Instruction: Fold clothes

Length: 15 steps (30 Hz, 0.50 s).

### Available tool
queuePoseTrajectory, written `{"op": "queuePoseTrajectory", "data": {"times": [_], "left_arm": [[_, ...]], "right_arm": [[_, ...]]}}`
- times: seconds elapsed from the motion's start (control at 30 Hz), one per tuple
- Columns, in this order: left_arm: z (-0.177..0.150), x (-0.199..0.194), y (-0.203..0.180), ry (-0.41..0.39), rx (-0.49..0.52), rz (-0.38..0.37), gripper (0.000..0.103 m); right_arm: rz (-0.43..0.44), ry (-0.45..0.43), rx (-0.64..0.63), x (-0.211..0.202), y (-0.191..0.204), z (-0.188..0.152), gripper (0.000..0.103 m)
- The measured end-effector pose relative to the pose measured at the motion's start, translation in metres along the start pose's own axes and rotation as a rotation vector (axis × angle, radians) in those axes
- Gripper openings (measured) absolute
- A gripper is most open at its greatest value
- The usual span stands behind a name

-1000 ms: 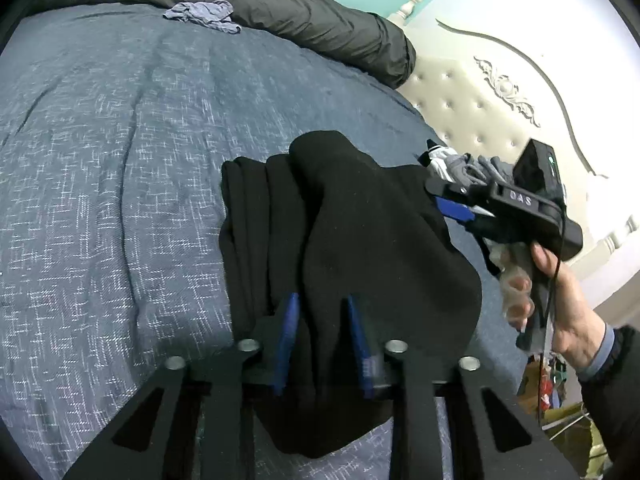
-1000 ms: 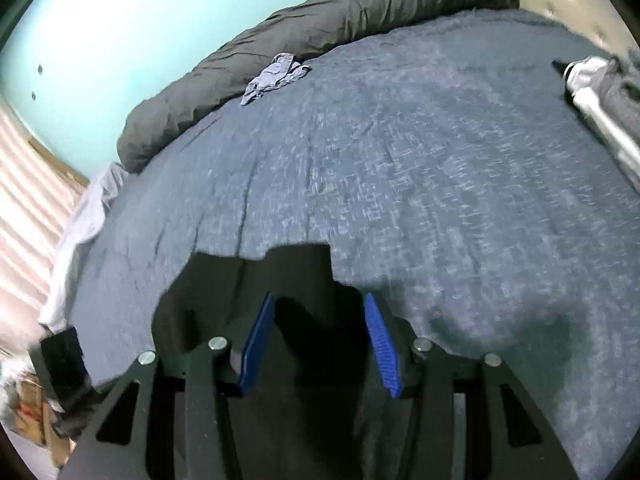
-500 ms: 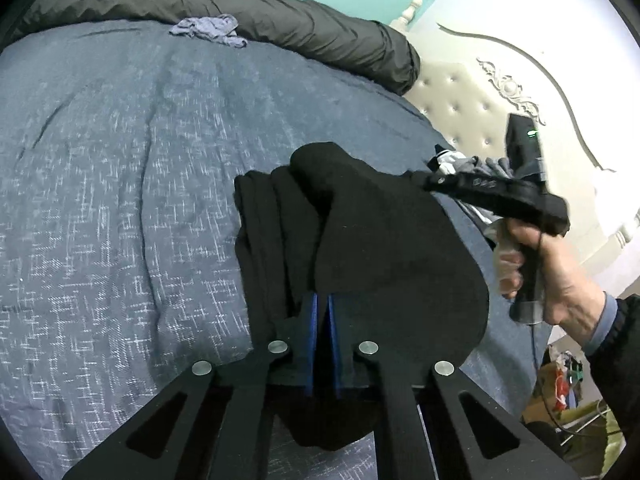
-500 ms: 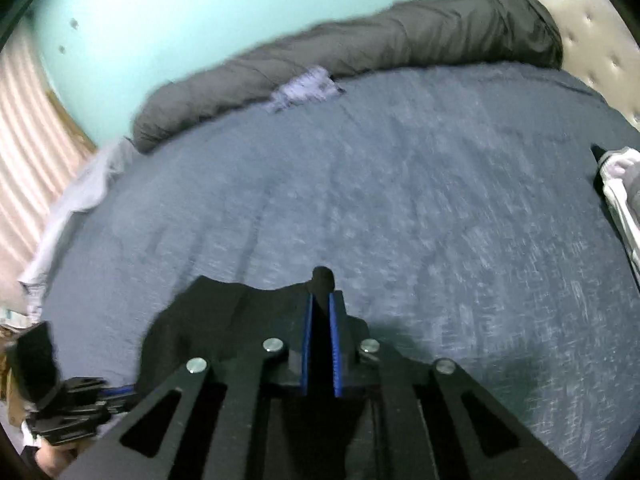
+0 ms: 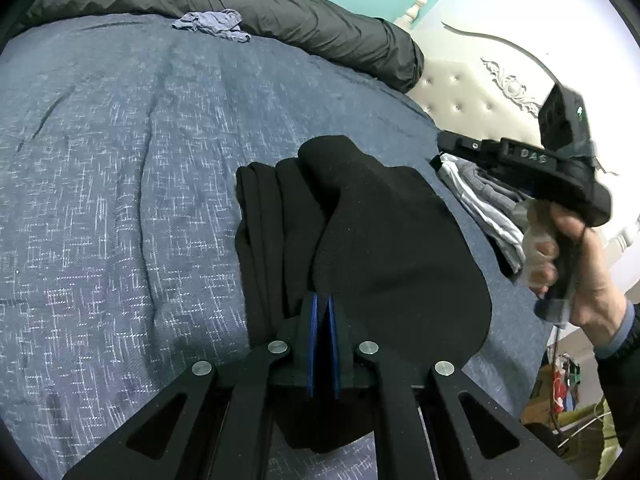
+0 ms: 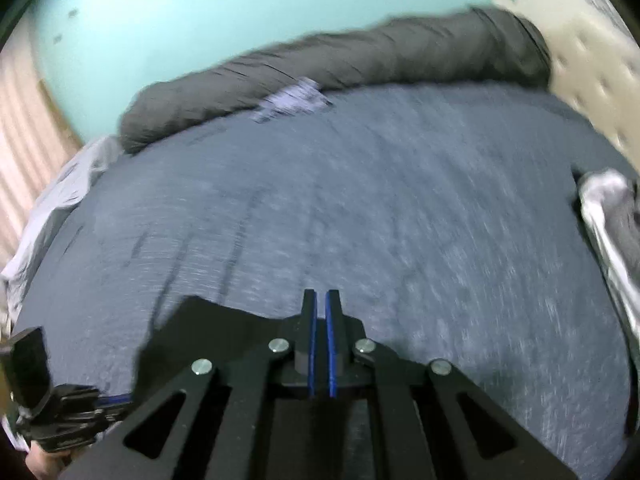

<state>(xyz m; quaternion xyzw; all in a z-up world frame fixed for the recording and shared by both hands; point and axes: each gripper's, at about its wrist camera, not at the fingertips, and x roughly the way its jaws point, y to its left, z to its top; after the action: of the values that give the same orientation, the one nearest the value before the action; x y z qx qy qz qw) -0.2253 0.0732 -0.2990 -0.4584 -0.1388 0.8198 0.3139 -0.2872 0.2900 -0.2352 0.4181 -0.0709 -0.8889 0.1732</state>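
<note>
Both tongs just closed, left tongs (image 5: 323, 322) pinching one black garment (image 5: 384, 248), right tongs (image 6: 321, 312) lifted empty.

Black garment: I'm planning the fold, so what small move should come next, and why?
Probably lift the left claw slightly, carrying the near edge toward the far side. Its jaws have just been closing on the black garment, which lies bunched on the bed; the right claw, shut, seems clear of it.
</note>
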Motion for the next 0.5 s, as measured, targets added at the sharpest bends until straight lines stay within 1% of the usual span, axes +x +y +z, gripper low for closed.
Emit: {"op": "queuePoseTrajectory", "data": {"times": [0.03,0.07,0.13,0.23,0.33,0.43,0.5], "left_arm": [[0.0,0.0,0.001,0.0,-0.003,-0.002,0.006],[-0.001,-0.001,0.001,0.001,-0.006,-0.003,0.006],[0.0,-0.003,0.001,-0.001,-0.006,-0.005,0.006],[-0.001,-0.005,0.004,0.001,-0.009,-0.009,0.006],[-0.001,-0.007,0.007,0.004,-0.014,-0.014,0.006],[-0.001,-0.007,0.008,0.008,-0.01,-0.012,0.006],[-0.002,-0.007,0.009,0.01,-0.011,-0.013,0.006]], "right_arm": [[0.027,-0.001,-0.022,-0.003,0.01,0.001,0.004],[0.051,0.021,-0.042,0.001,0.02,0.001,0.004],[0.088,0.09,-0.08,0.016,0.04,-0.001,0.004],[0.11,0.18,-0.118,0.046,0.064,-0.008,0.004],[0.095,0.224,-0.13,0.068,0.074,-0.009,0.004],[0.089,0.261,-0.094,0.087,0.077,-0.01,0.004],[0.064,0.292,-0.074,0.098,0.075,-0.009,0.003]]}}
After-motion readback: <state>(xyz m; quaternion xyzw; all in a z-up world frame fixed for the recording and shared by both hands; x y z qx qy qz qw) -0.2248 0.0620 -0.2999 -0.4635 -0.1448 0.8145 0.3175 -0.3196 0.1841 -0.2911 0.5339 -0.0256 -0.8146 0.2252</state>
